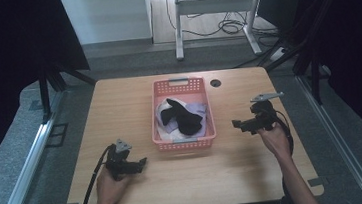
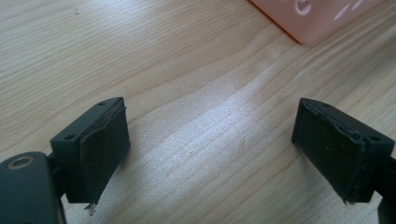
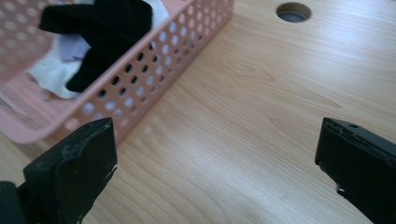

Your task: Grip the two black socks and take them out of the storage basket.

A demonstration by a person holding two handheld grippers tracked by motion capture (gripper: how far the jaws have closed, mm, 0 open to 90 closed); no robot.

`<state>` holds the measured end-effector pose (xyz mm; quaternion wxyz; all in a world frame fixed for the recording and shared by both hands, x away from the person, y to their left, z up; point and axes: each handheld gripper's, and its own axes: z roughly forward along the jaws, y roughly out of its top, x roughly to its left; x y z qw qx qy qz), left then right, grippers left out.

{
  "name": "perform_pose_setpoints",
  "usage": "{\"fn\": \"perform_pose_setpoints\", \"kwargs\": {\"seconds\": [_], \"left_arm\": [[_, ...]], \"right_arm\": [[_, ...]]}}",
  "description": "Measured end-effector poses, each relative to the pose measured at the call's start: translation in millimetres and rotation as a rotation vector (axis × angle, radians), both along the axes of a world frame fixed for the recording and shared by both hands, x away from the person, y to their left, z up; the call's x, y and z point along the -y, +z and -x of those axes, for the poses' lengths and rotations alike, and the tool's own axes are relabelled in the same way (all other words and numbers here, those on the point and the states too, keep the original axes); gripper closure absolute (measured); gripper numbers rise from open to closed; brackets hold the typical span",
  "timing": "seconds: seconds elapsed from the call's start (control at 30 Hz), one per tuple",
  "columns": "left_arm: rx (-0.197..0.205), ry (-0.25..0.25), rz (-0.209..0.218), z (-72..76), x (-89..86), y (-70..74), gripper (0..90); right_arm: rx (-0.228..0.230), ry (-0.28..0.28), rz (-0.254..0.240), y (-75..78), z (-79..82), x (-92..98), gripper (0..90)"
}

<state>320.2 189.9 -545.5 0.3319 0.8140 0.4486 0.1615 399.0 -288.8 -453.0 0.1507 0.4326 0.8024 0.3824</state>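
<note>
The wooden table [image 1: 119, 103] holds a pink basket [image 1: 179, 86] in the middle. Black, white and purple clothes [image 1: 183, 117] lie inside the basket. The left gripper [image 1: 142, 161] sits left of it, jaws wide apart, holding nothing. The right gripper [image 1: 235, 123] sits right of it, jaws wide apart too.

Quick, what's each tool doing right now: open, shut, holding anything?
Left tool: open, holding nothing, over bare table.
Right tool: open, holding nothing, beside the basket.
</note>
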Motion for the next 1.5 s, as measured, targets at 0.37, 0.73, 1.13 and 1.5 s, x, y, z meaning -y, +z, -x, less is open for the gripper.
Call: {"fn": "perform_pose_setpoints", "kwargs": {"seconds": [0.37, 0.73, 1.13, 1.5], "left_arm": [[0.0, -0.003, -0.005, 0.0, -0.4, 0.1, 10.7], [0.0, -0.003, -0.006, 0.0, -0.4, 0.1, 10.8], [0.0, -0.003, -0.005, 0.0, -0.3, 0.1, 10.7], [0.0, -0.003, -0.004, -0.1, -0.4, 0.0, 10.7]], "right_arm": [[0.001, 0.054, -0.046, 18.7, -16.3, -27.4, 0.0], [0.036, 0.12, -0.067, 43.2, -31.9, -61.4, 0.9], [-0.015, 0.143, -0.049, 47.0, -54.0, -107.6, 5.1], [-0.105, 0.14, 0.014, 26.9, -72.9, -144.5, 15.3]]}}
